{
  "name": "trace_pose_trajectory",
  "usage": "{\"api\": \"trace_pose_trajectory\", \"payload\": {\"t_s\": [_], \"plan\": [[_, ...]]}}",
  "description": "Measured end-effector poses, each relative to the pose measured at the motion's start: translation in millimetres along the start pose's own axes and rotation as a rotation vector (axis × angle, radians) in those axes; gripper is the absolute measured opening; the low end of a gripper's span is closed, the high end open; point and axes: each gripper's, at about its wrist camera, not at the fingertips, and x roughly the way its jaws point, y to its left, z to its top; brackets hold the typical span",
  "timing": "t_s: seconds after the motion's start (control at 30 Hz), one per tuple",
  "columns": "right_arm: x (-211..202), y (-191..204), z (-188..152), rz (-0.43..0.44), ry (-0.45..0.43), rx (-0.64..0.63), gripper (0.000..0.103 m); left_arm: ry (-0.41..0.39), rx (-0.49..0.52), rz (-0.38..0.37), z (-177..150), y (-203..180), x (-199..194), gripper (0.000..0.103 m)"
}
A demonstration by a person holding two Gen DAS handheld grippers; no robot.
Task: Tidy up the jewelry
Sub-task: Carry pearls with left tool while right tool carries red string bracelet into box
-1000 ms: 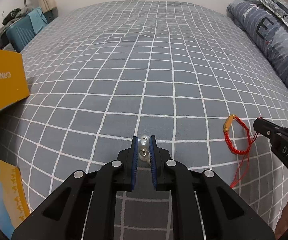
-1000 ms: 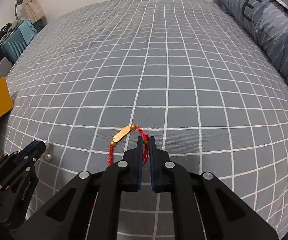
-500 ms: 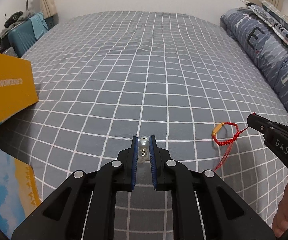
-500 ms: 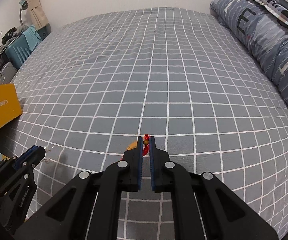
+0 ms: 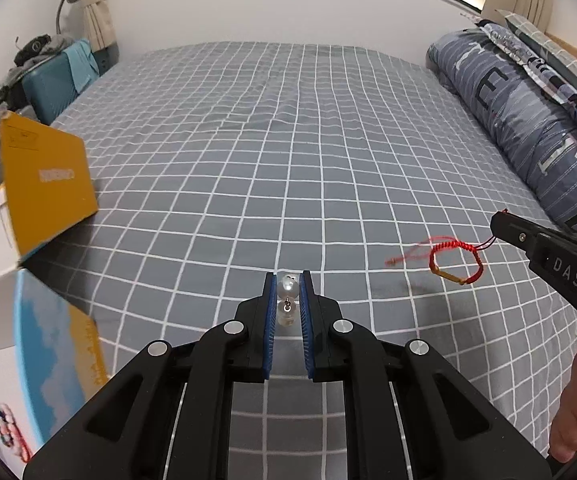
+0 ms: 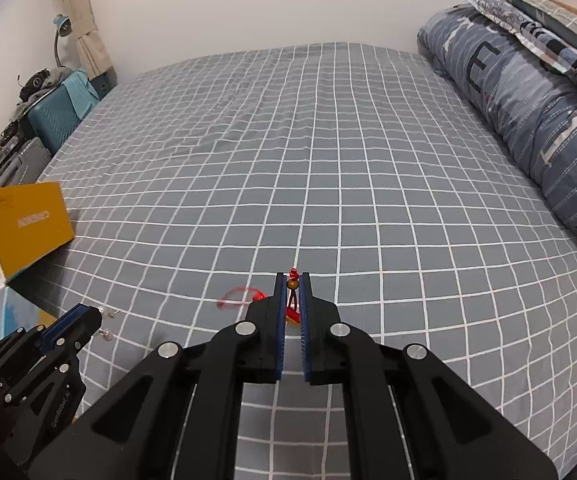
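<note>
Bedspread (image 5: 288, 140), grey with white grid, fills both views; white wall behind, rolled blue quilt (image 5: 528, 128) at 2 o'clock, teal suitcase (image 6: 54, 120) at 10, yellow box (image 5: 44, 184) at 9. Left gripper (image 5: 287, 300) pinches pearl earring (image 5: 287, 286) at centre. Right gripper (image 6: 293, 300) pinches red cord bracelet (image 5: 454, 258), dangling at 3 o'clock above the cover.

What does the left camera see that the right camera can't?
Only the left camera shows the beaded bracelet in the open box and the whole red bracelet hanging from the right claw. Only the right camera shows the left claw from the side. Both show the pearl earring, the yellow lid and the bed.
</note>
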Motion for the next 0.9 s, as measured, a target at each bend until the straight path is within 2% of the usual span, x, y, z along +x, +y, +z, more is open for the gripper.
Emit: {"api": "trace_pose_trajectory", "payload": {"t_s": [0.4, 0.63, 0.9], "plan": [[-52.2, 38.7, -10.3, 0.005, -0.055, -0.04, 0.005, -0.076, -0.013, 0.059, 2.9, 34.6, -64.9, 0.011], [-95.0, 94.7, -17.0, 0.065, -0.116, -0.105, 0.005, -0.123, -0.045, 0.094, 0.2, 73.0, -109.2, 0.011], [-141.8, 164.9, -28.2, 0.152, -0.185, -0.201, 0.005, -0.156, -0.105, 0.165, -23.6, 145.5, -154.8, 0.011]]}}
